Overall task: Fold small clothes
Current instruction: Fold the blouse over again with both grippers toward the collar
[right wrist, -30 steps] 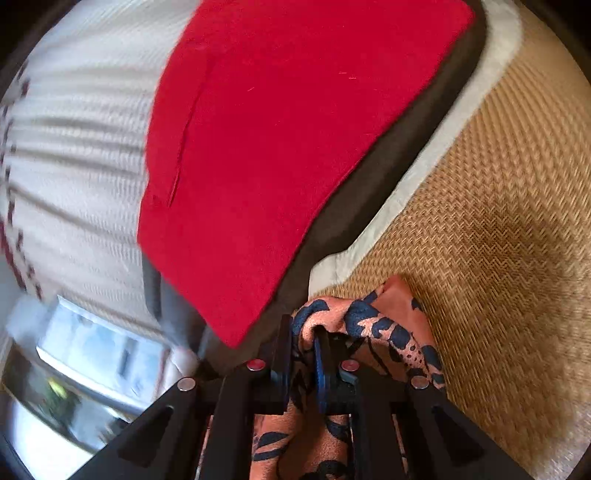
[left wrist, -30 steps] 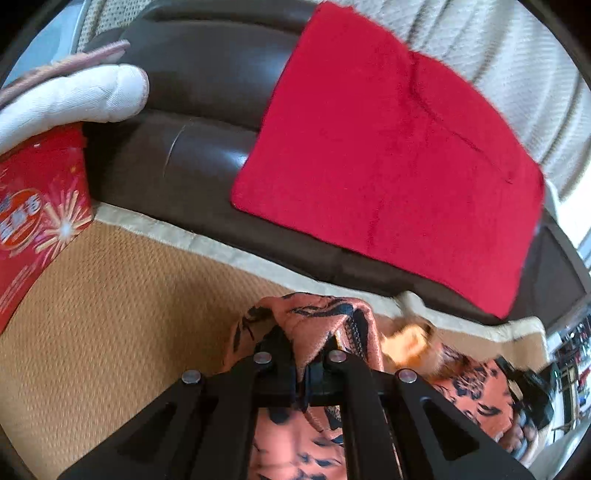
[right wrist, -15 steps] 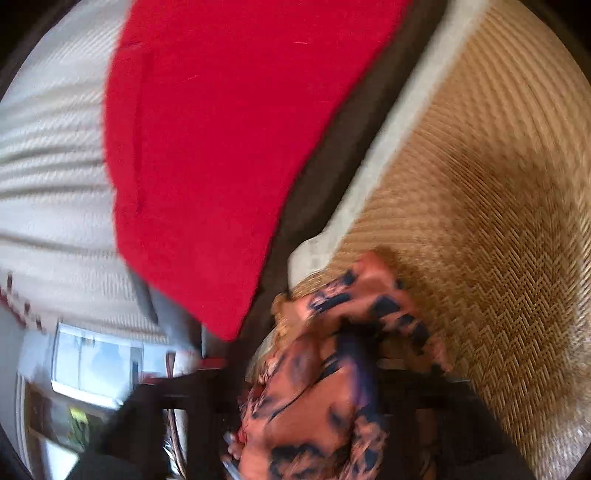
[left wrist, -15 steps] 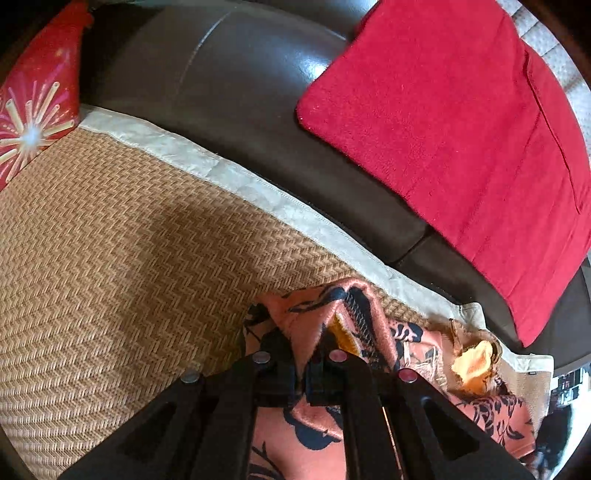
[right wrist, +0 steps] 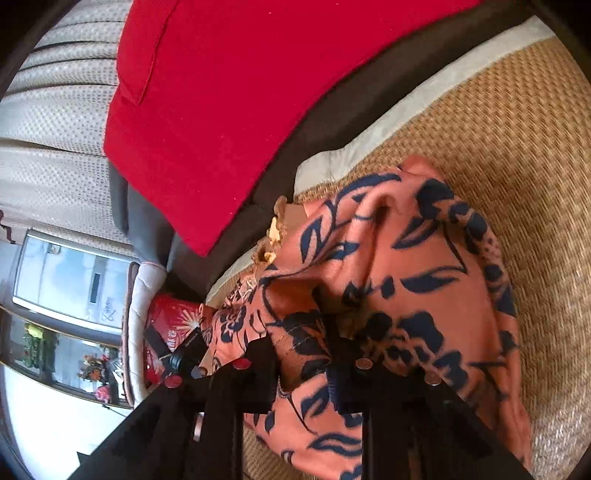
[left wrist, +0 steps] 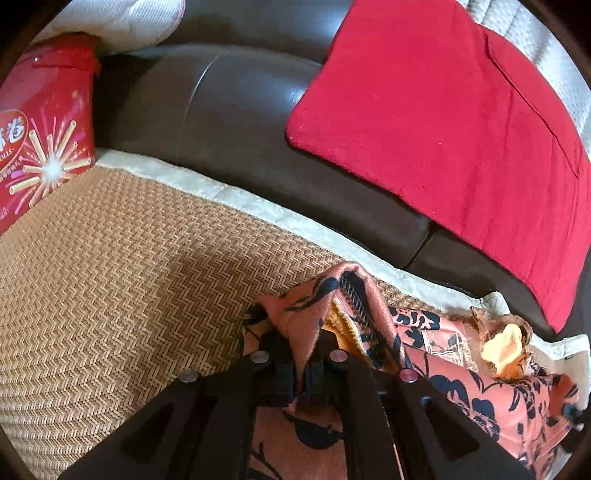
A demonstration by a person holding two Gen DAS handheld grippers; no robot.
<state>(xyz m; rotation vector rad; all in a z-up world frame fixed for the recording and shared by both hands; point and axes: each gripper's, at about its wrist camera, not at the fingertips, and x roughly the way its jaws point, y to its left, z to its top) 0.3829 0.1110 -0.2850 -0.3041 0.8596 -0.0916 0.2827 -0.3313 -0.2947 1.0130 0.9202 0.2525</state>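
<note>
Basically, both claws pinch the same orange garment with dark floral print, which lies bunched on the woven mat near the mat's pale border, beside the brown leather sofa back. Left gripper: jaws closed on a raised fold of the cloth, fabric squeezed between the fingers; the lower garment is cut off by the frame edge and the gripper body. Right gripper: jaws clamped on another fold, but cloth drapes over the fingertips, so the exact contact is partly hidden. The right view is motion-blurred on the garment, so the print detail is soft. A yellow-orange lining patch peeks from a ruffled opening; what part of the garment it belongs to is hard to tell. Only the left view shows the red box clearly, with a white cushion above it; the right view catches just a sliver of that box, plus a window and curtain. Red towel over the sofa back appears in both.
</note>
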